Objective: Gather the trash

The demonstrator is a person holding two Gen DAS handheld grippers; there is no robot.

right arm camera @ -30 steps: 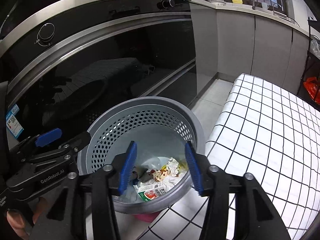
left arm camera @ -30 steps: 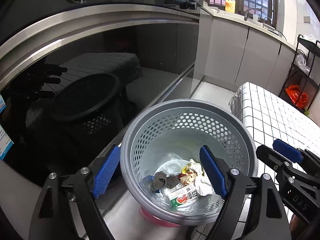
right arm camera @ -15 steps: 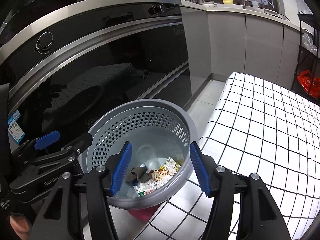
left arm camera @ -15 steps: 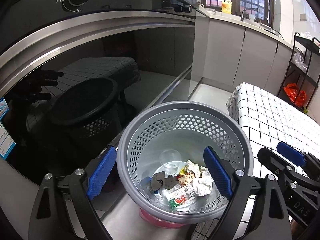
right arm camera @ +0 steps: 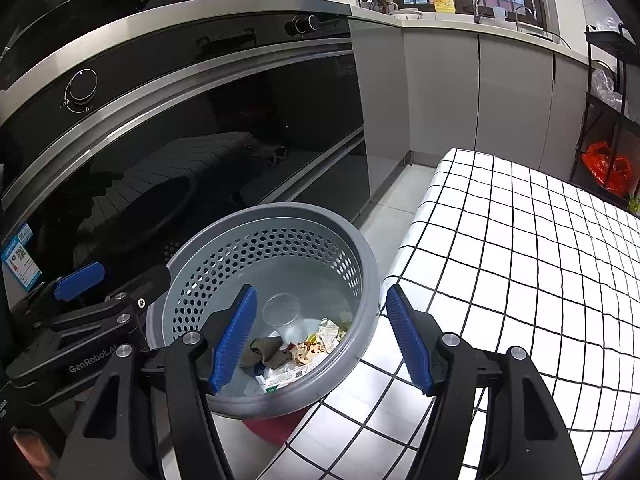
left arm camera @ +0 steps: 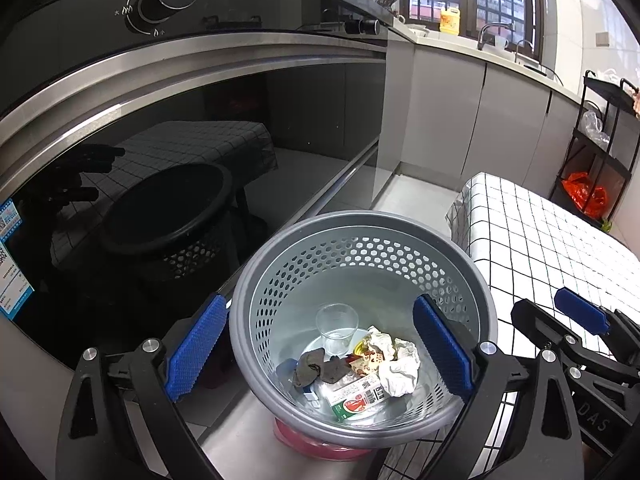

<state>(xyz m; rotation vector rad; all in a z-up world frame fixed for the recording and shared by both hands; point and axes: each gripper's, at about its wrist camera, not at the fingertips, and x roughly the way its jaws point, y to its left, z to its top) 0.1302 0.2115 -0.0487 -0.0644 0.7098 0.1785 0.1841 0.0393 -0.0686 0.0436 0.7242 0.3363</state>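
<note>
Both grippers drawn back above the bin, trash inside.

The grey bin point(left arm camera: 362, 236), beside the checked bench point(right arm camera: 520, 264), was seen from farther off than a second earlier; a clear cup point(left arm camera: 337, 326) had appeared among the wrappers. Left gripper point(left arm camera: 320, 344) and right gripper point(right arm camera: 320, 336) jaws were apart, empty.

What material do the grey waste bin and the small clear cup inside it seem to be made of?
The grey waste bin looks like matte moulded plastic: even colour, neat hexagonal holes, thick smooth rim. The clear cup is probably thin glossy plastic, since the bin floor shows through it; glass cannot be ruled out.
</note>
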